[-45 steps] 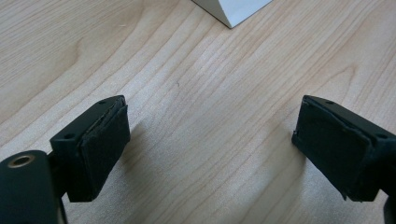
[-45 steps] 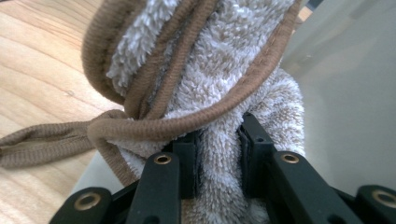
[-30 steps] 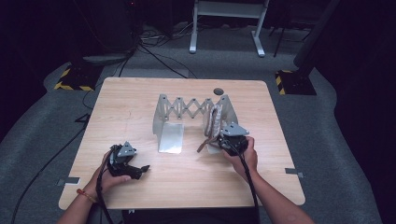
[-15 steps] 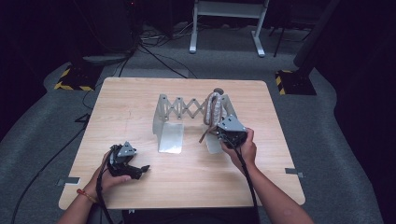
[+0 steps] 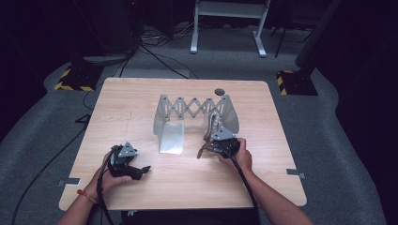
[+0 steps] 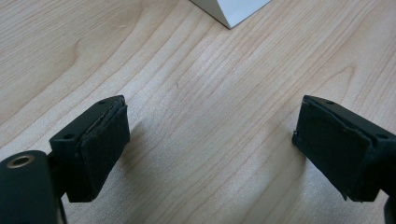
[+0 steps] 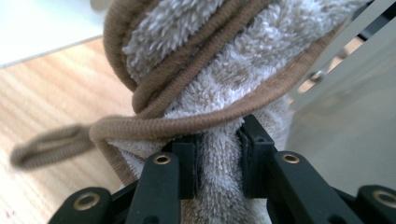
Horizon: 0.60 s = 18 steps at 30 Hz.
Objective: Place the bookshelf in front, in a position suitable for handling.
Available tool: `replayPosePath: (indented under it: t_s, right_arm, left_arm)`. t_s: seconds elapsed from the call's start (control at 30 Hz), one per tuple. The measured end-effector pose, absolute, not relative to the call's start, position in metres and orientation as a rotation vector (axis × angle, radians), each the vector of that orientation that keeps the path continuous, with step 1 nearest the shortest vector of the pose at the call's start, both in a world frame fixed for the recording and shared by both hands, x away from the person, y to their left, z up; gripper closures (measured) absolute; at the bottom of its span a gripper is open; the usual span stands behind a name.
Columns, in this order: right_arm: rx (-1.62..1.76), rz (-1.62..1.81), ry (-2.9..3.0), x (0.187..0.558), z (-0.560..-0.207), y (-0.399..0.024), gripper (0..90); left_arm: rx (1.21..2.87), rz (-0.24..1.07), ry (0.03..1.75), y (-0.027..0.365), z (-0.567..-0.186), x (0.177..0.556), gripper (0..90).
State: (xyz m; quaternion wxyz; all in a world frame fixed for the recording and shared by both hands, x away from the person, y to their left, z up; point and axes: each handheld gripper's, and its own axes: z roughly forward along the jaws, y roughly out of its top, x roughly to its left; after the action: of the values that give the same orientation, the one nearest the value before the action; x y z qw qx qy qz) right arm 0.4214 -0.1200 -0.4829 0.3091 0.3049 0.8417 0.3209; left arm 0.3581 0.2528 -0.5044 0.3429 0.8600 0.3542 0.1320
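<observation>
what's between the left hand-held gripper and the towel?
In the high view: bare wood of the table, plus the front edge of the metal rack base plate. The left hand-held gripper is open; the right hand-held gripper pinches the towel.

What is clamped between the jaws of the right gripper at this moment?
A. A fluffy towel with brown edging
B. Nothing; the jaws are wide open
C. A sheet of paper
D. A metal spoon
A: in the right gripper view the right gripper has its black jaws pressed on a fold of the fluffy grey-beige towel, whose brown edging and loop hang in front of them.
</observation>
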Motion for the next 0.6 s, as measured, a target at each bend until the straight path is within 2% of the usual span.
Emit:
replayPosePath:
  t_s: [0.27,0.6]
  right_arm:
    - [0.841,0.850,2.231,0.420,-0.482,-0.124,72.1]
    - [0.839,0.949,1.990,0.405,-0.432,-0.140,72.2]
  left_arm:
    - [2.237,0.343,0.915,0.253,-0.504,0.358,10.8]
    - [2.240,0.338,0.913,0.253,-0.504,0.357,10.9]
